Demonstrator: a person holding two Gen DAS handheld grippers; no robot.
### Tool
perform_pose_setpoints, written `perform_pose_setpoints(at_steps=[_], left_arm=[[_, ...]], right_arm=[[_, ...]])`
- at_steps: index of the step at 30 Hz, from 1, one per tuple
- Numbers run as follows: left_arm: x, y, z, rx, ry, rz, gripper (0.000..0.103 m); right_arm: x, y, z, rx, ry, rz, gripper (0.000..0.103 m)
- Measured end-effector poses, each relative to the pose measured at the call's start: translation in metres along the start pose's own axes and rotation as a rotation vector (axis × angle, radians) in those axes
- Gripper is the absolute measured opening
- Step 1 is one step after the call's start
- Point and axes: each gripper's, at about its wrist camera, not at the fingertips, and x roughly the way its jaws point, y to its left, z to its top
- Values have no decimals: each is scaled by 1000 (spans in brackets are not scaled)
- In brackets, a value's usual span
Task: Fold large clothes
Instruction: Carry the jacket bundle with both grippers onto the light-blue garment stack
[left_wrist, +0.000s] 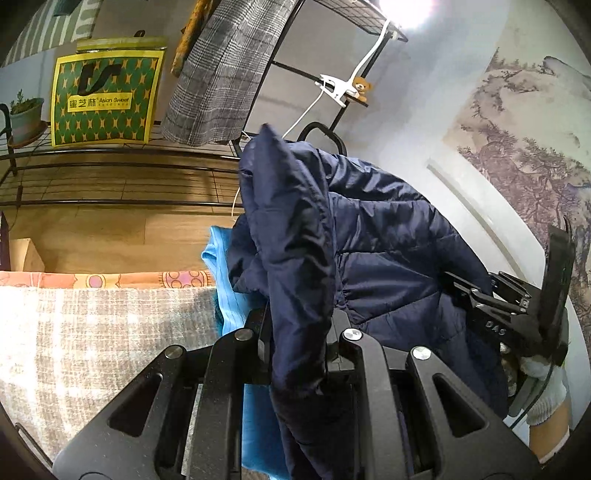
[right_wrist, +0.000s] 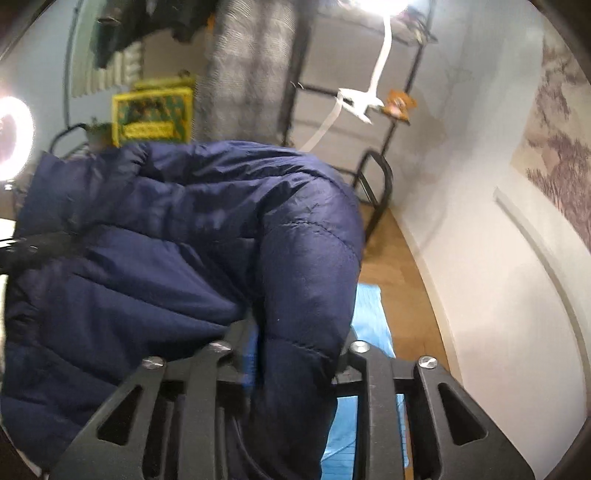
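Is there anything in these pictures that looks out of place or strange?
Nothing looks damaged or spilled. The dark blue jacket is bunched up between both grippers, not flat, above a light blue cloth. That is normal in the middle of folding. A small teddy bear sits on the black wire shelf beside a white clamp, which is slightly unusual.

Black linkage tool (left_wrist: 299, 332), silver screws; white knit glove (left_wrist: 546, 384).

One navy padded jacket (left_wrist: 369, 229), one blue cloth (left_wrist: 229, 280), two tongs (left_wrist: 299, 332), one yellow-green bag (left_wrist: 105, 98).
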Motion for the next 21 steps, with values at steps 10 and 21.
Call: perform_pose_setpoints(at_steps=[10,21], left_arm=[[8,8,-6,-42,27,3,14],[6,12,-10,-87,30,-21,14]], right_arm=[[-95,-51,-73,297,-85,164,61],[-135,13,-170,65,8,215,62]])
